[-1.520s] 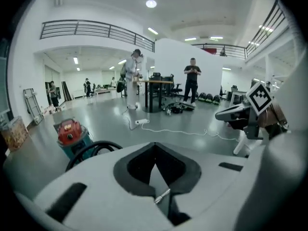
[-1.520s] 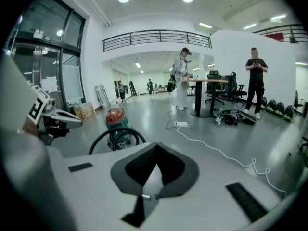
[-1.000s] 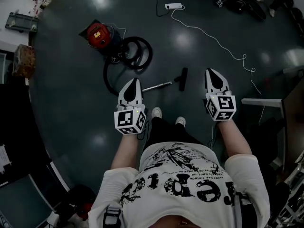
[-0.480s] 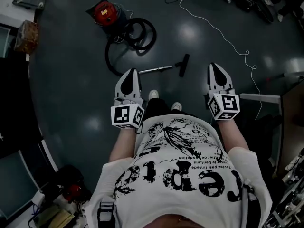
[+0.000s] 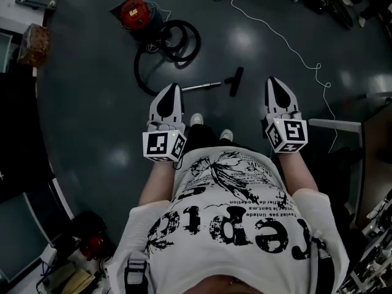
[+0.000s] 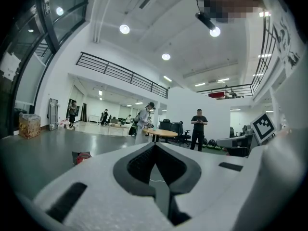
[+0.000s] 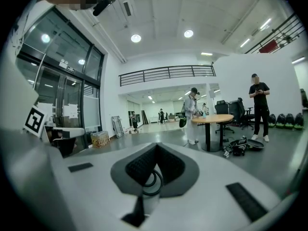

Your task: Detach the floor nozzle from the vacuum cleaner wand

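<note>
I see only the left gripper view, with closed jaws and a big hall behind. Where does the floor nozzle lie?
Observer: In the head view the floor nozzle lies ahead of the person's shoes, on the end of the wand.
Operator: Does the right gripper hold something?
Observer: No, the right gripper is shut and empty.
Operator: And the hose?
Observer: The black hose lies coiled between the wand and the red vacuum cleaner.

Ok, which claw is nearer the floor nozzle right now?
Right. The right claw hangs just right of the floor nozzle; the left claw is farther off, beyond the wand's other end.
</note>
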Available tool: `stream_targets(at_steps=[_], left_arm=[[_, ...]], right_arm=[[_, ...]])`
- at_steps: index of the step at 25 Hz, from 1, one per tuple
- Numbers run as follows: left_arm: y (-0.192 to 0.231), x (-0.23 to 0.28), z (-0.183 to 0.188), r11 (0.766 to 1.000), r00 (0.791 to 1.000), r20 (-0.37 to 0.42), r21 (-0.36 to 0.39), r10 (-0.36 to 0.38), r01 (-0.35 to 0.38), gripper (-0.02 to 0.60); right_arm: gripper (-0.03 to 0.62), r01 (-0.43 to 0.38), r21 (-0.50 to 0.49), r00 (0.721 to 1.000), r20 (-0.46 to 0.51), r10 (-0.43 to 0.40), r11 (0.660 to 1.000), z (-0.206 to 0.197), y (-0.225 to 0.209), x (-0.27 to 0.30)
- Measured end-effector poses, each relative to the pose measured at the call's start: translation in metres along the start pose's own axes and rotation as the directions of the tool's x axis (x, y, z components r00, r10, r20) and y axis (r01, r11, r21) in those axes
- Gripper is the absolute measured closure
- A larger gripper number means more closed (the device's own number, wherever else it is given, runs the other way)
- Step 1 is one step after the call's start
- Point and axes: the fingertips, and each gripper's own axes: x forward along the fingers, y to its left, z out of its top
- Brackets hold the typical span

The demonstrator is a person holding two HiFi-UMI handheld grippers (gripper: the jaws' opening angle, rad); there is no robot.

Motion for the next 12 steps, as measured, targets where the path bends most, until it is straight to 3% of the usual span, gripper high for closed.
stream_targets(at_steps=[12], left_arm=[[-0.014, 0.012, -0.002, 0.997, 0.999, -0.004, 0.059, -0.043, 0.044, 0.577]], right_arm=[[0.591, -0.002, -0.005, 0.999, -0.033, 0.002, 1.0, -0.01, -0.013, 0.004]])
